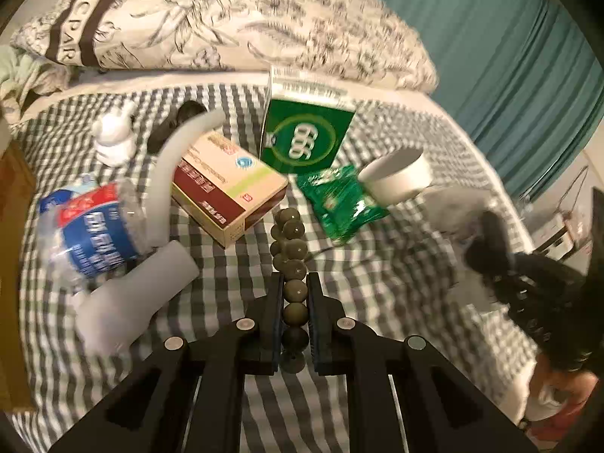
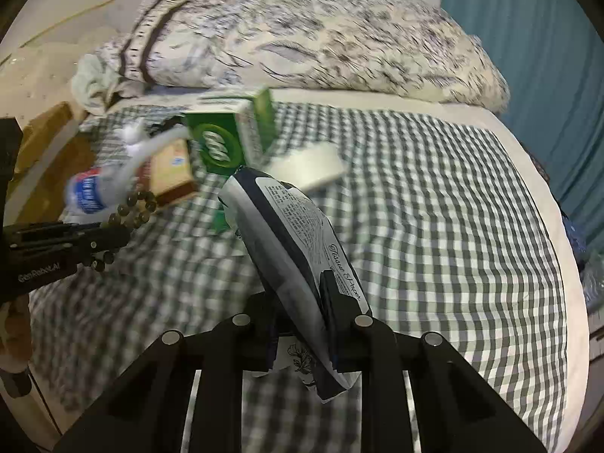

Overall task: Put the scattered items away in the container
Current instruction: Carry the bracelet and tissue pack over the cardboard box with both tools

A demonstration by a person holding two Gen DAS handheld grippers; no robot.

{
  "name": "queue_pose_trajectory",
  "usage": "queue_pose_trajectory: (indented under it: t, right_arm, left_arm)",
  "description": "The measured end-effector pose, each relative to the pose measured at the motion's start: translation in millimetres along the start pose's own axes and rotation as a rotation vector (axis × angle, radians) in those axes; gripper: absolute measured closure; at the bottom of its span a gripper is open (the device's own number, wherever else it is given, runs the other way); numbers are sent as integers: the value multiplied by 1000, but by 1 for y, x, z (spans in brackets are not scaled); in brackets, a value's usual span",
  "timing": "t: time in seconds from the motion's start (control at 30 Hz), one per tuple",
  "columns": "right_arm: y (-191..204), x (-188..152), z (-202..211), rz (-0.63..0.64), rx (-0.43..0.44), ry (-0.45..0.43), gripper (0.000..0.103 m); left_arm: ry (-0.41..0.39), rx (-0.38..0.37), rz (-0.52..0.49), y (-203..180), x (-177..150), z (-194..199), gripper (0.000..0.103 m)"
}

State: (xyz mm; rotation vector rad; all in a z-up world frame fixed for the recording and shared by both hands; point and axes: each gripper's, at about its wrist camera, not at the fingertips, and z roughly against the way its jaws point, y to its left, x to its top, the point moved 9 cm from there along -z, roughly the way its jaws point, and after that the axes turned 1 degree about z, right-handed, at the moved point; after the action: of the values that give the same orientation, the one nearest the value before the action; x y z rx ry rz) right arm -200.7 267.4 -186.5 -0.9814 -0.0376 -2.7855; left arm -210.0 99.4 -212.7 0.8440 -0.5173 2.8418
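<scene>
On the checked bed (image 2: pixel 434 188), the right gripper (image 2: pixel 302 302) was clamped on a tissue pack (image 2: pixel 290 234), and the left gripper (image 1: pixel 295 294) was closed on a bead string (image 1: pixel 292 260). Both looked mid-carry; next called for reaching the white container (image 1: pixel 400 177), near the green box (image 1: pixel 305 136).

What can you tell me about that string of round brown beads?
The bead string is a strand of round, dull olive-brown beads that look like wood, some showing a small drill hole. The left gripper is shut on it, its two black fingers pinching several beads between them. The strand runs forward past the fingertips, bunched in a double row, over the checked bedsheet near the beige and maroon box. In the right wrist view, a few beads dangle below the gripper.
</scene>
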Motion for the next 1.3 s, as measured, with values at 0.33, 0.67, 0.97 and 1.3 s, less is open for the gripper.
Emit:
queue_pose_trajectory:
  t: [0.33,0.67,0.97,1.3]
  right_arm:
    - [53,13,51,20,74,-34,84]
    - [95,22,114,83,96,-124,84]
    - [142,33,146,131,145,-178,84]
    - [210,62,155,188,234,-210,84]
  left_arm:
    - [-98,59,-32,-2,6,78,92]
    - [-168,100,-1,16,-4,138,92]
    - [-241,149,58,46,0,193,92]
    - [-287,224,135,108,4,245,92]
